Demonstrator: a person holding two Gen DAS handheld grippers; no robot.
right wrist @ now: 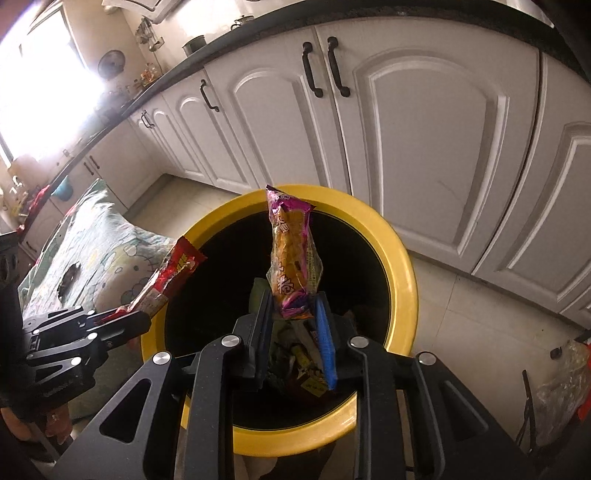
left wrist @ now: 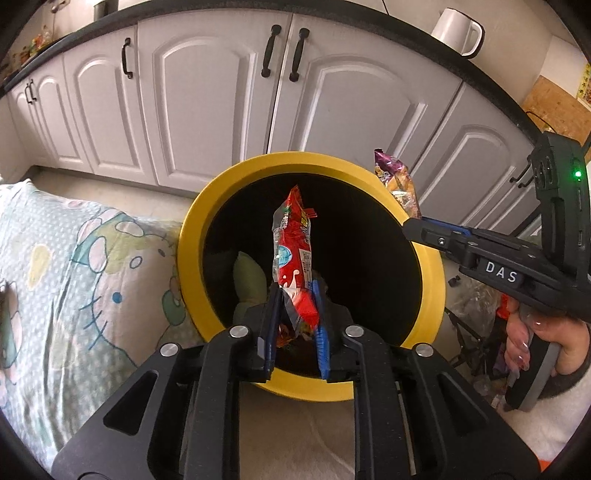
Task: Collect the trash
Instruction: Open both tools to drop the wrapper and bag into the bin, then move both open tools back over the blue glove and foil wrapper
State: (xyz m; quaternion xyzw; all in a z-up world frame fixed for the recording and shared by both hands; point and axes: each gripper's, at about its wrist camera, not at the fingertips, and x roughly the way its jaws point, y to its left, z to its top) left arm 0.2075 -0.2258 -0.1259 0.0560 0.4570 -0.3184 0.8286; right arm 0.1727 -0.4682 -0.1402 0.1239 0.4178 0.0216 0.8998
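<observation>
A bin with a yellow rim point(left wrist: 192, 236) point(right wrist: 402, 266) and a black inside stands on the floor below both grippers. My left gripper point(left wrist: 295, 291) is shut on a red snack wrapper point(left wrist: 293, 243), which stands upright over the bin's mouth. My right gripper point(right wrist: 293, 299) is shut on a purple and orange snack wrapper point(right wrist: 293, 251), also held over the opening. In the left wrist view, the right gripper point(left wrist: 410, 225) reaches in from the right with its purple wrapper point(left wrist: 397, 184). In the right wrist view, the left gripper point(right wrist: 144, 317) enters from the left with the red wrapper point(right wrist: 173, 273). Several wrappers point(right wrist: 303, 358) lie inside the bin.
White kitchen cabinets point(left wrist: 207, 103) run close behind the bin. A cartoon-patterned cloth point(left wrist: 74, 266) point(right wrist: 99, 240) lies against its left side. A clear plastic bag point(right wrist: 561, 380) sits on the floor at the right. A white jug point(left wrist: 458, 31) stands on the counter. A person's hand point(left wrist: 524, 343) grips the right gripper's handle.
</observation>
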